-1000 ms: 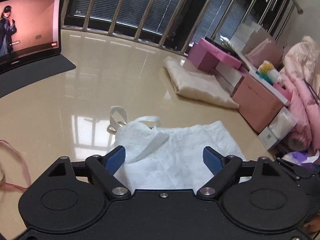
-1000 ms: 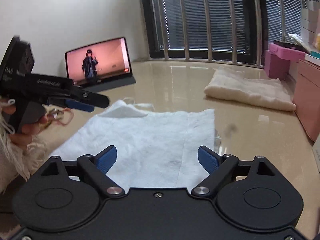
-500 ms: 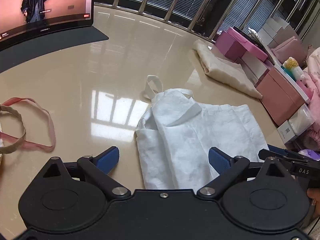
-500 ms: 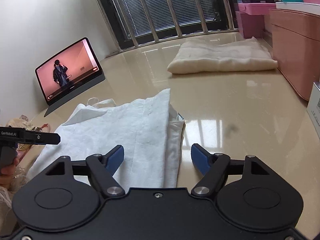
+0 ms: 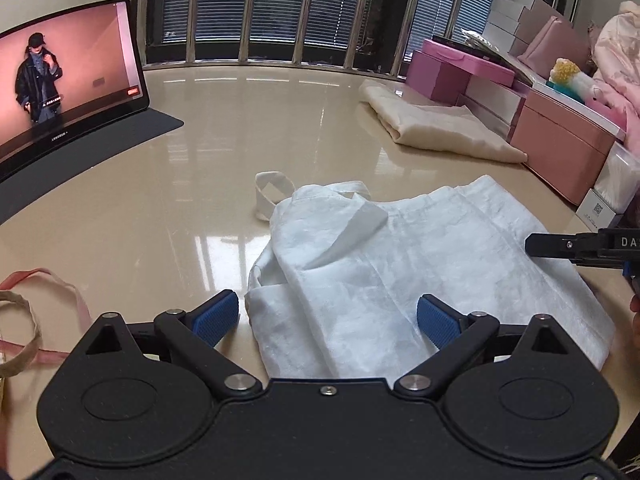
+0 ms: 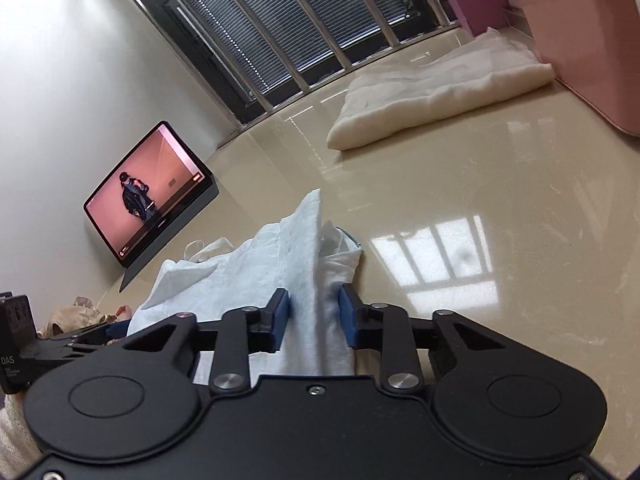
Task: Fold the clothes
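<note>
A white garment (image 5: 400, 264) with strap loops (image 5: 272, 196) lies rumpled on the glossy beige table (image 5: 160, 220). My left gripper (image 5: 326, 316) is open just above the garment's near left part, one blue pad off the cloth and one over it. My right gripper (image 6: 312, 316) is tilted and shut on the garment's (image 6: 248, 276) right edge, with a bunched ridge of cloth between its blue pads. In the left wrist view the right gripper (image 5: 534, 245) reaches in from the right edge over the cloth. The left gripper (image 6: 108, 330) shows low at the left of the right wrist view.
A tablet (image 5: 68, 76) playing video stands at the back left. A folded cream cloth (image 5: 436, 128) lies at the back right beside pink boxes (image 5: 560, 152). Pink and beige bands (image 5: 40, 292) lie at the near left. Window bars run behind the table.
My right gripper dropped low, tilted and went from open to shut on the garment's right edge, bunching it up. My left gripper stayed open and shifted along the near edge.
</note>
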`<state>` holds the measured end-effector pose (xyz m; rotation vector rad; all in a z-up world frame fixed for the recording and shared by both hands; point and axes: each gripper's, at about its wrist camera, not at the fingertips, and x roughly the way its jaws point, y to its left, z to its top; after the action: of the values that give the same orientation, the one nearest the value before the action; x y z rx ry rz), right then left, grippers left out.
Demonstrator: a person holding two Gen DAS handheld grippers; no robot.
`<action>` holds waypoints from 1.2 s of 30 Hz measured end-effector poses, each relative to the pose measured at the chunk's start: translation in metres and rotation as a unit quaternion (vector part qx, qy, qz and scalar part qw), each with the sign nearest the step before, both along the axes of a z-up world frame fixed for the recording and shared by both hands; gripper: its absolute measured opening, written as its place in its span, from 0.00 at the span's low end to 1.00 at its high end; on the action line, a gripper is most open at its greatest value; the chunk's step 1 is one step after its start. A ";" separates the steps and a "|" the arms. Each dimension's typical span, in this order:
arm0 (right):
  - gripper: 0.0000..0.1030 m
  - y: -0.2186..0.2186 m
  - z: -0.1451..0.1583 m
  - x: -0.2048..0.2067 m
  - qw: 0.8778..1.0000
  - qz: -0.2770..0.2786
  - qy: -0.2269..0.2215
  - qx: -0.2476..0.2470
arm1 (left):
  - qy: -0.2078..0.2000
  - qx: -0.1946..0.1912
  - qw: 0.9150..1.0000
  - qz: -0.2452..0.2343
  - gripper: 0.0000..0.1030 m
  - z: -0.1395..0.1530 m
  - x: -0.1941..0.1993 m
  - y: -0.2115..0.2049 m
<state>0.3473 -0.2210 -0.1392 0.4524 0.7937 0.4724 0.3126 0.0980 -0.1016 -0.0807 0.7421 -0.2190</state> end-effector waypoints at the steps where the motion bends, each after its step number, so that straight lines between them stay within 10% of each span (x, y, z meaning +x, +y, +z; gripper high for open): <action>1: 0.23 -0.003 -0.002 0.001 1.000 -0.003 0.005 0.009 | -0.001 -0.003 1.000 0.002 0.88 0.000 0.000 0.001; 11: 0.06 0.017 0.003 -0.002 1.000 -0.006 0.007 -0.030 | 0.014 -0.092 0.994 0.053 0.17 0.007 0.000 0.019; 16: 0.05 0.025 0.018 -0.009 0.999 -0.008 -0.011 -0.038 | 0.021 -0.137 0.987 0.078 0.11 0.011 -0.001 0.028; 36: 0.05 0.071 0.121 -0.026 0.966 0.015 -0.163 -0.201 | -0.091 -0.089 0.991 0.044 0.11 0.108 -0.004 -0.005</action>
<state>0.3214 -0.1498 -0.0183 -0.0169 0.5584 0.3886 0.3086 0.0930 0.0059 -0.2586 0.5358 -0.2058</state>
